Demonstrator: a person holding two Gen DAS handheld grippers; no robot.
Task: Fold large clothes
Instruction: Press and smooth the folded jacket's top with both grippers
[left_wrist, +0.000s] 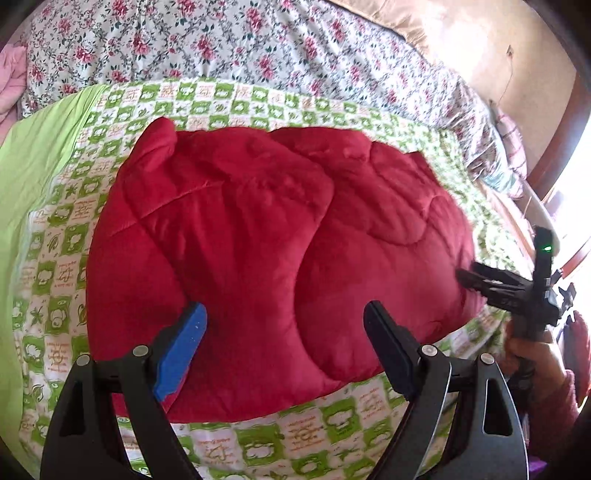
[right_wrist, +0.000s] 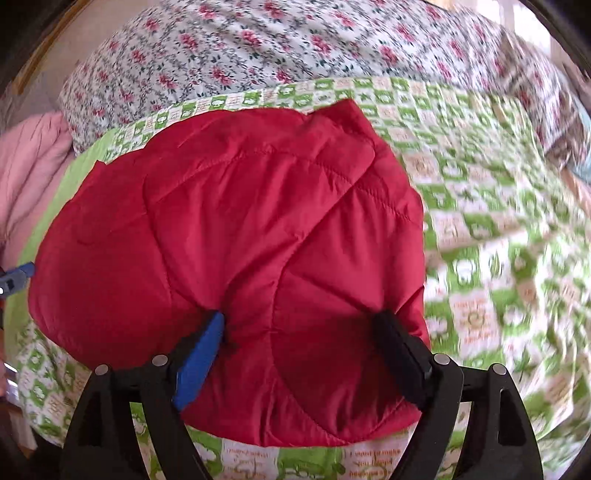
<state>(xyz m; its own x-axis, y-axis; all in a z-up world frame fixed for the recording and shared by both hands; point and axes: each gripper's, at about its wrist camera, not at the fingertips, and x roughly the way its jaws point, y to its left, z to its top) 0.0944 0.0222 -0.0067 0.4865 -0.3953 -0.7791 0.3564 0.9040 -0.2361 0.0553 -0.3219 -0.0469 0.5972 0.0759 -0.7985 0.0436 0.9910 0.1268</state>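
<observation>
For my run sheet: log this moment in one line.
red jacket: folded on green quilt | left gripper: open | right gripper: open

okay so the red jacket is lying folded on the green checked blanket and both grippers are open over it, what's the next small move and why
Probably lift both grippers clear. The red jacket already lies as a compact bundle on the green checked blanket, and neither the left gripper nor the right gripper grips any fabric; both stand open. Whether one more fold is wanted, the views can't settle.
</observation>
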